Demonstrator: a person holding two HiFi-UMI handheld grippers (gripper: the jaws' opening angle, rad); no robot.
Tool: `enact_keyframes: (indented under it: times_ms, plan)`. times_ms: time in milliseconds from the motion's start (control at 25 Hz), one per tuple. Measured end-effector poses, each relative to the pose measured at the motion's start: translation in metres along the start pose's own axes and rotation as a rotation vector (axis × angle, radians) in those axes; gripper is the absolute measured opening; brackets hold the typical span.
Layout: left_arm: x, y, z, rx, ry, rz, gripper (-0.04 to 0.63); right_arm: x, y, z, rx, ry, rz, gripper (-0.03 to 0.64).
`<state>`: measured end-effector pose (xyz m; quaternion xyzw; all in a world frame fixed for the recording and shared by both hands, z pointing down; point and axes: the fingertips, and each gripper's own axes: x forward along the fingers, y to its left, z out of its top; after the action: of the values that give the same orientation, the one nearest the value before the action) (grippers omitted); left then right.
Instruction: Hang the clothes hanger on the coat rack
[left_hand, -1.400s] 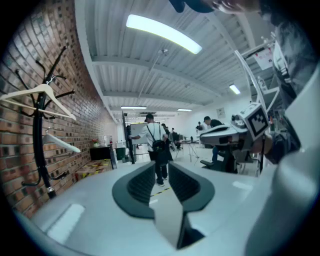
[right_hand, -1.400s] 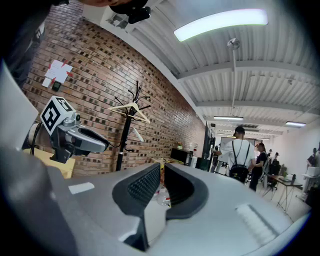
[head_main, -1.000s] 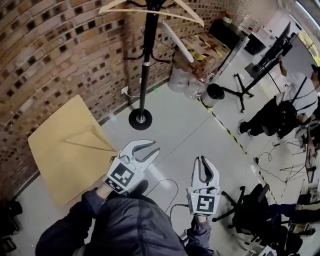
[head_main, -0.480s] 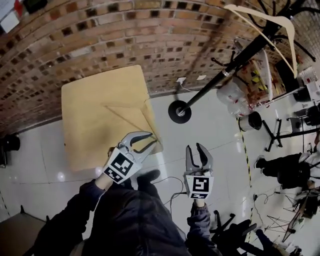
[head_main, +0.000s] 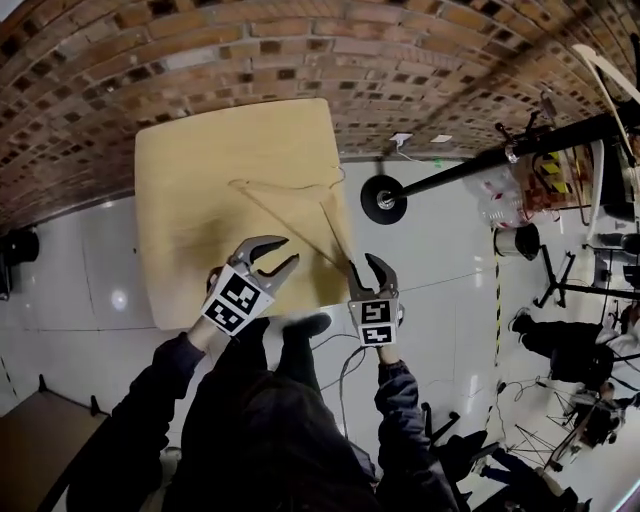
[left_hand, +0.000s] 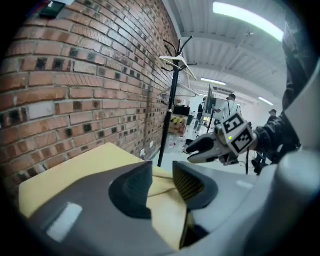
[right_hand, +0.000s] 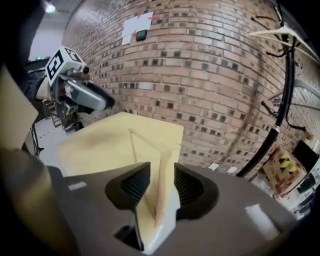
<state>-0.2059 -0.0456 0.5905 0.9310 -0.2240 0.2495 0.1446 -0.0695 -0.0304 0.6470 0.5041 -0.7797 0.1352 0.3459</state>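
Observation:
A pale wooden hanger (head_main: 335, 228) lies flat on the wooden table (head_main: 200, 170). My right gripper (head_main: 368, 272) is at the table's near right corner. Its jaws are opening, and the hanger's arm (right_hand: 161, 167) lies between them without being pressed by the pads. My left gripper (head_main: 288, 252) hovers over the table's near edge. Its jaws are also opening, with only the tabletop (left_hand: 80, 167) seen beyond the gap. The black coat rack (head_main: 383, 198) stands to the right of the table and carries another hanger (head_main: 600, 70).
A brick wall (head_main: 300, 50) runs behind the table. The rack's round base (head_main: 383, 198) sits on the pale floor close to the table's far right corner. People and stands (head_main: 560, 340) are at the far right. A cable lies on the floor by my feet.
The head view has swung from the rack down to the table. Both grippers dropped to the table's near edge, and the right jaws, nearly shut before, now stand apart around the hanger's arm.

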Motion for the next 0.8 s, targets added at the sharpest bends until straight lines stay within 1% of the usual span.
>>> enact_keyframes:
  times_ms: [200,400,520,680,800]
  plan:
    - [0.007,0.013,-0.017,-0.018,0.019,-0.056,0.133,0.063,0.008,-0.034,-0.04,0.155,0.026,0.153]
    - [0.01,0.027,-0.029,-0.044,0.04,-0.09,0.134,0.098,0.009,-0.063,-0.037,0.275,0.04,0.155]
    - [0.011,0.036,-0.034,-0.043,0.049,-0.105,0.135,0.11,0.005,-0.075,-0.028,0.321,0.032,0.153]
    - [0.013,0.044,-0.035,-0.034,0.055,-0.119,0.135,0.115,0.006,-0.083,-0.007,0.354,0.041,0.102]
    - [0.014,0.047,-0.034,-0.029,0.054,-0.125,0.135,0.117,0.008,-0.082,-0.026,0.373,0.035,0.094]
